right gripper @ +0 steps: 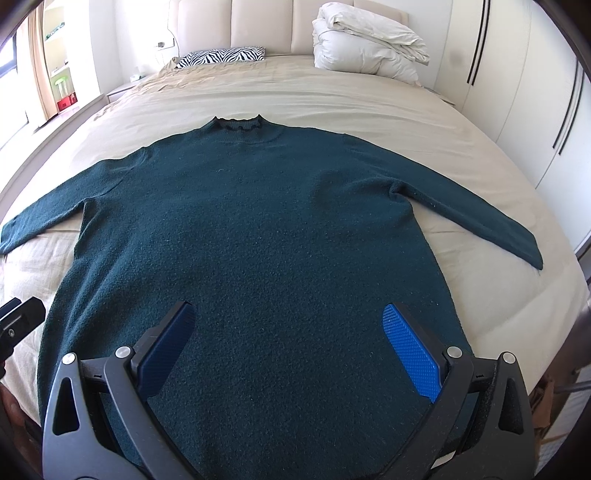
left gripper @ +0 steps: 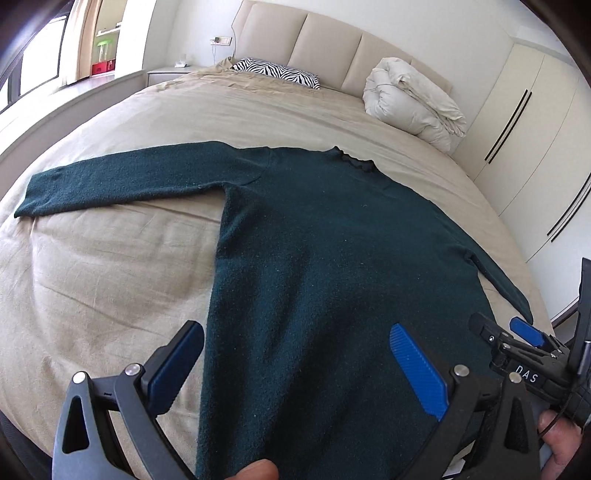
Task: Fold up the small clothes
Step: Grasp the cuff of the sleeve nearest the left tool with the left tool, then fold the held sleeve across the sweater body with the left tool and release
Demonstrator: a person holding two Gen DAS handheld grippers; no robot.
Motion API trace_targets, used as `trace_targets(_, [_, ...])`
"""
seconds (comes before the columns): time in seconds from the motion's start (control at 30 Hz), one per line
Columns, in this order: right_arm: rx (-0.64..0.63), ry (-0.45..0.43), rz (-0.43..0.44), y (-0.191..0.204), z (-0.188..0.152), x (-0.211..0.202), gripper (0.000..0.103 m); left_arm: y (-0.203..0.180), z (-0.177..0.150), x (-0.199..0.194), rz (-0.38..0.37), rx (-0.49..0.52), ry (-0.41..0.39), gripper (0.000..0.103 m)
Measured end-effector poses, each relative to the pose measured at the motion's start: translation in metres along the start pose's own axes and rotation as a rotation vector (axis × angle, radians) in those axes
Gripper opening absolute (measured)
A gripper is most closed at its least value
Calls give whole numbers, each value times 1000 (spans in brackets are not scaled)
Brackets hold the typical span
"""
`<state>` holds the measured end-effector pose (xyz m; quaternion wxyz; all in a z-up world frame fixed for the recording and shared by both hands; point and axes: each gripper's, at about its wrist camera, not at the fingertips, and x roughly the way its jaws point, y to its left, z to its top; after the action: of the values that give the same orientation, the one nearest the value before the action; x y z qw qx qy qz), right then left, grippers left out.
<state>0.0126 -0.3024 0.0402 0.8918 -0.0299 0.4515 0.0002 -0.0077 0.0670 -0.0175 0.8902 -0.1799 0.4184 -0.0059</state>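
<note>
A dark teal knit sweater [left gripper: 325, 236] [right gripper: 251, 221] lies flat on the beige bed [left gripper: 110, 258] [right gripper: 332, 92], collar toward the headboard, both sleeves spread out sideways. My left gripper [left gripper: 295, 347] is open above the sweater's lower left part, its left finger over the bare sheet beside the side edge. My right gripper [right gripper: 288, 328] is open above the lower middle of the sweater, nothing between its blue pads. The right gripper [left gripper: 524, 332] also shows at the lower right of the left wrist view.
A zebra-print pillow [left gripper: 277, 72] [right gripper: 221, 55] and a rolled white duvet [left gripper: 413, 99] [right gripper: 365, 40] lie by the padded headboard [left gripper: 314, 33]. White wardrobe doors [left gripper: 535, 140] [right gripper: 535, 92] stand along the right. A nightstand [left gripper: 170, 72] and a window are at the left.
</note>
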Motion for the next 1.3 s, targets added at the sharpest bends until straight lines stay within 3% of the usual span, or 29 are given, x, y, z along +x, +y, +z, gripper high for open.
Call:
trace_targets(0.13, [2,-23,39,5,13,-2,103,38,17,-12,-98,-120,-65,103])
trace_targets(0.2, [5,-46,70,8,21,-5,103,53,24,-19,-73,-170,-82,103])
trace_targets(0.27, [4,-67,101,12,30,-8,103,69,29,-17,-18,-200,-18,103])
trace_targets(0.3, [2,-74,115,15,35,-9,103,82,31,-14,-32,-233,-4,103])
trace_targets(0.5, [18,-95,189,30,67,-12,103,187,45,-21,-63,-535,-147,103])
trace_targets(0.67, [61,-115,275,41,86,-11,103,283,55,-16,-100,-853,-299,103])
trace_targets(0.8, [67,-113,359,57,95,-8,101,331,49,2,-143,-1096,-390,102])
trace_targets(0.93, [69,-94,430,74,99,1,94,347,64,14,-115,-1139,-437,101])
trace_targets(0.97, [72,-90,445,76,99,4,88,349,68,17,-107,-1140,-451,101])
trace_targets(1.0, [77,-87,455,77,100,6,84,353,73,19,-98,-1144,-459,92])
trace_targets(1.03, [84,-83,461,76,98,9,83,356,77,24,-97,-1151,-453,70])
trace_targets(1.1, [104,-81,470,74,98,15,81,365,85,35,-109,-1183,-422,51])
trace_targets(1.17, [121,-80,475,68,96,21,79,369,93,43,-70,-1184,-395,34])
trace_targets(1.2, [126,-77,475,65,96,23,79,367,100,45,-48,-1163,-380,22])
trace_targets(1.3, [149,-72,478,50,93,30,76,338,132,43,-26,-1000,-375,8])
